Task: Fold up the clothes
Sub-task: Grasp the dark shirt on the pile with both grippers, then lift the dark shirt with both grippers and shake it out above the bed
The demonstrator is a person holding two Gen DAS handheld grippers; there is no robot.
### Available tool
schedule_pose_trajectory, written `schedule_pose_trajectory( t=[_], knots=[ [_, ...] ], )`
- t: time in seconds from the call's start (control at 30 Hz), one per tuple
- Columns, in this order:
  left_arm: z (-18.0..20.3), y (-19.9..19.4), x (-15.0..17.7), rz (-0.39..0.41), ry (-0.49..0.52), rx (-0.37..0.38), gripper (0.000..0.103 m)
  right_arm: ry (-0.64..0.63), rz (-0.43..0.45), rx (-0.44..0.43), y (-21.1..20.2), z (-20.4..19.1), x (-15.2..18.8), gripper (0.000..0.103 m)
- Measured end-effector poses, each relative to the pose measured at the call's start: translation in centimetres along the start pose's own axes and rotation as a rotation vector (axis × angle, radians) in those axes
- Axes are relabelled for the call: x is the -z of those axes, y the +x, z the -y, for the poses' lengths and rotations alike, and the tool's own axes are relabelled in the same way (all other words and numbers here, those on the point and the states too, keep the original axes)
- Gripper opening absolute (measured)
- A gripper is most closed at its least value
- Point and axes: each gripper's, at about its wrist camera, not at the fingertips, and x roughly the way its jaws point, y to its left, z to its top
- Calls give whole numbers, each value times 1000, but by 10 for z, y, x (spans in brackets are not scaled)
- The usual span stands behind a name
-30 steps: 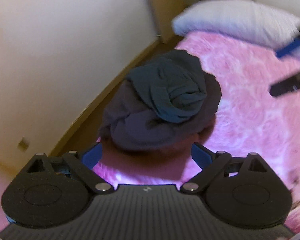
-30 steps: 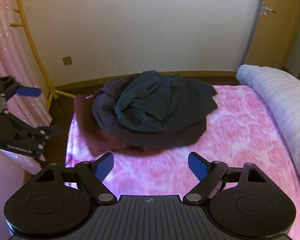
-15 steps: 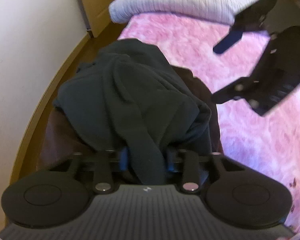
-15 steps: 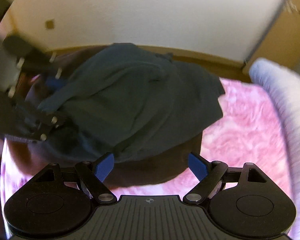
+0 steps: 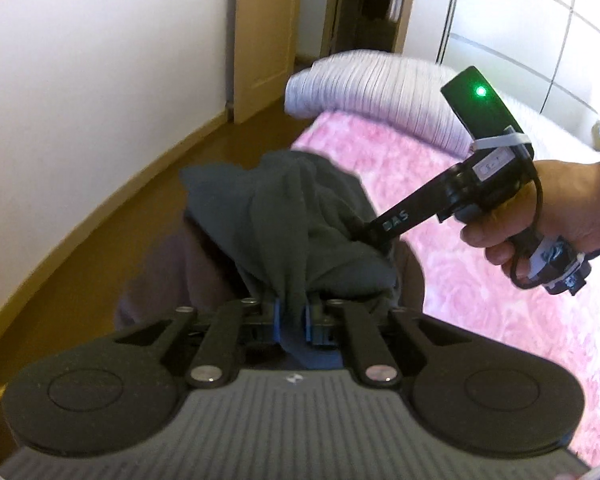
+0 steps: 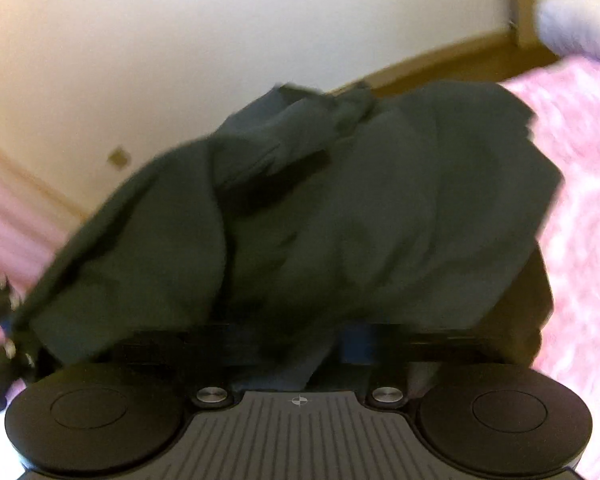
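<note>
Seen from the left wrist: left hand-held gripper [image 5: 291,320] clenched on a bunched fold of dark teal-grey soft fabric garment [image 5: 288,216], blue pads pressed close on either side of the cloth. Garment heaped at the near corner of a bed with a pink rose-patterned fleece cover [image 5: 480,248], draped over a second, brownish-purple piece of clothing [image 5: 164,264] beneath it. At right, a person's hand [image 5: 560,212] wrapped around the black handle of the right hand-held gripper [image 5: 368,236], its front end buried in the teal-grey folds, tips hidden by cloth; green indicator light [image 5: 480,90] glowing on the back of the unit. Farther up the bed, a pale grey ribbed bolster-like pillow [image 5: 372,92] lying across the head end. Left of the bed, brown wooden floor [image 5: 100,240], cream wall [image 5: 92,80] and a tan door [image 5: 260,32].

Seen from the right wrist, blurred by motion: same garment filling most of the frame, lying over the front of the gripper and covering its fingers. One blue pad visible just right of centre, the other lost under cloth; linkage drawn in toward the middle, fabric passing down between, so apparently gripping the garment. Pink bed cover at right, pillow at upper right, cream wall behind, dark purple clothing at lower right.
</note>
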Motion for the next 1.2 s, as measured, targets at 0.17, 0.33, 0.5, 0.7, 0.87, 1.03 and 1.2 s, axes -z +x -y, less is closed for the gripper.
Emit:
schedule_pose_trajectory(
  t=[0.17, 0.33, 0.5, 0.7, 0.87, 1.03, 1.2],
  knots=[
    [18, -29, -34, 120, 52, 20, 6, 32, 152, 41, -88, 12, 4, 10],
    [83, -62, -67, 209, 134, 115, 6, 60, 322, 103, -211, 30, 47, 8],
    [194, -91, -56, 224, 230, 270, 6, 93, 412, 223, -320, 43, 157, 6],
    [367, -119, 12, 91, 333, 515, 6, 291, 456, 377, -429, 78, 347, 6],
    [470, -118, 69, -88, 458, 690, 7, 492, 439, 538, -501, 103, 516, 6],
    [546, -109, 109, -261, 603, 826, 13, 735, 341, 664, -526, 110, 644, 6],
    [596, -104, 141, -413, 719, 917, 16, 970, 321, 657, -522, 105, 720, 6]
  ],
)
